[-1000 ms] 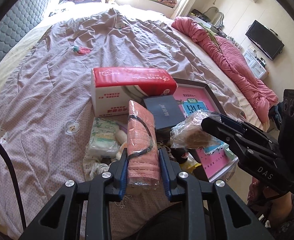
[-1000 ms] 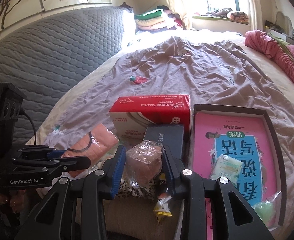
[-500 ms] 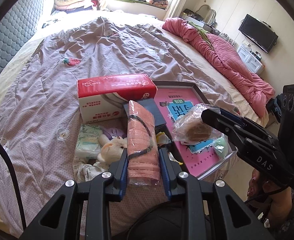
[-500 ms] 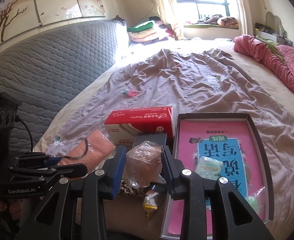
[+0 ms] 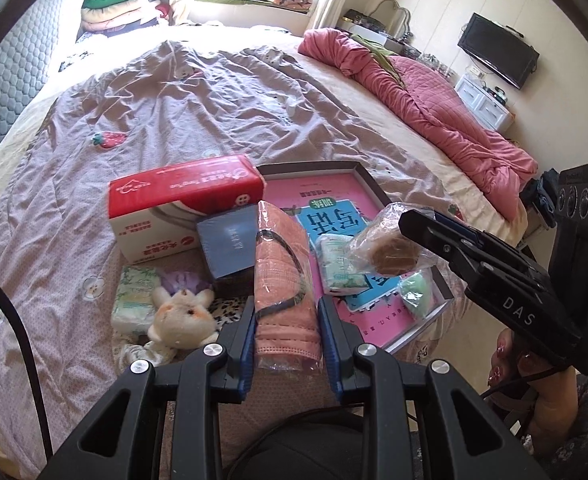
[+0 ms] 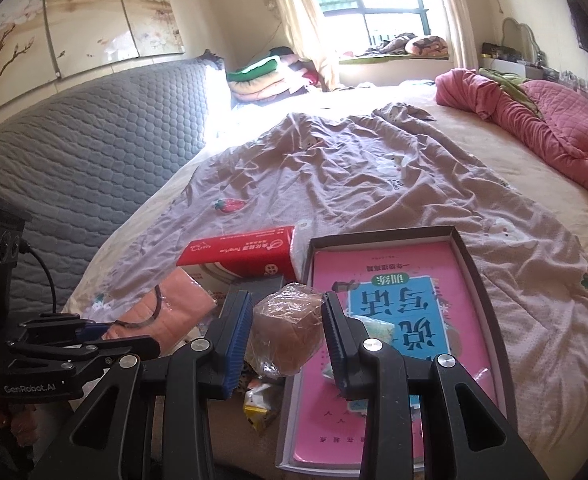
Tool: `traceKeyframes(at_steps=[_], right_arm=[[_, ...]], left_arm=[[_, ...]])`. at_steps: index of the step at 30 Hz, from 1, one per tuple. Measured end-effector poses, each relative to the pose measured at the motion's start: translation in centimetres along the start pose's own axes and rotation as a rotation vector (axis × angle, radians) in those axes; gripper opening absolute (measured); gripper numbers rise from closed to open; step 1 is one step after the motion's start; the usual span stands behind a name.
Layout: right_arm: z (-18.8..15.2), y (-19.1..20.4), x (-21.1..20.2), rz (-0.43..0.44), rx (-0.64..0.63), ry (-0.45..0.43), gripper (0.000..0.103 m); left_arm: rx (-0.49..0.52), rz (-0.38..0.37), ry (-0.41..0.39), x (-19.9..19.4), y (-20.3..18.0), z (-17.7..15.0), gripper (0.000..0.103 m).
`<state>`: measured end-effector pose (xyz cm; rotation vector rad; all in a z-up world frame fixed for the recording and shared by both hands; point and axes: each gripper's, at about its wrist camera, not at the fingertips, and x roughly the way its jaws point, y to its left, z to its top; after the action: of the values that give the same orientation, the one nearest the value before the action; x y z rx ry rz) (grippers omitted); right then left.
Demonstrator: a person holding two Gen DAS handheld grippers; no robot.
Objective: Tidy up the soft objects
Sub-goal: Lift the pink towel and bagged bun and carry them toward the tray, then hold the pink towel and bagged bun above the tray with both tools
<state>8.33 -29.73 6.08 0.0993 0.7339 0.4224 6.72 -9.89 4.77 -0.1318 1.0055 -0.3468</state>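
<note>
Above the near edge of the bed (image 5: 221, 92), two hand-held grippers each carry one soft item clear of the bedding, presumably so that it can be sorted without dragging across the clutter below. Left gripper (image 5: 287, 332): jaws closed on a pink face mask (image 5: 281, 276) sealed in clear film, its dark ear loop visible, gripped low so that most of the pack stands forward of the fingers. Right gripper (image 6: 285, 340): jaws closed on a brown bun (image 6: 287, 334) in a crinkled clear bag, held from both sides, lightly enough by appearance that the soft bun keeps its shape. Just right of the mask lies a shallow dark-rimmed box (image 5: 358, 178), probably the collecting place, lined with a pink workbook bearing large Chinese characters seen upside down; on it rest a small tissue pack (image 5: 336, 260) and a green sponge (image 5: 414, 294). Left of the mask lie a red-and-white tissue box (image 5: 181, 204), printed with Chinese text and a line of Latin script too small to read reliably, a dark blue box (image 5: 229, 244), a plush toy (image 5: 181, 314) and another small tissue pack (image 5: 133, 296). Legible lettering: "DAS" on the right gripper body in the left view; "GenRobot.AI" on the left gripper body in the right view.
</note>
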Motion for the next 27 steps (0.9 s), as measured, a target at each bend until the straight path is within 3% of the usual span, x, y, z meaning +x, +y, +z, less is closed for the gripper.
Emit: traceKeyframes(at_steps=[14,27], right_arm=[[-0.3,-4.4,-1.8,-0.073,0.081,-0.027,0.037],[-1.1,-6.5,-1.5,-0.114,0.115,-0.013,0.037]], left_arm=[[0.11,-0.044,0.07,3.7,-5.6,0.2,0.029],[0.163,-0.057,0.13,6.6,-7.9,-0.5,0.029]])
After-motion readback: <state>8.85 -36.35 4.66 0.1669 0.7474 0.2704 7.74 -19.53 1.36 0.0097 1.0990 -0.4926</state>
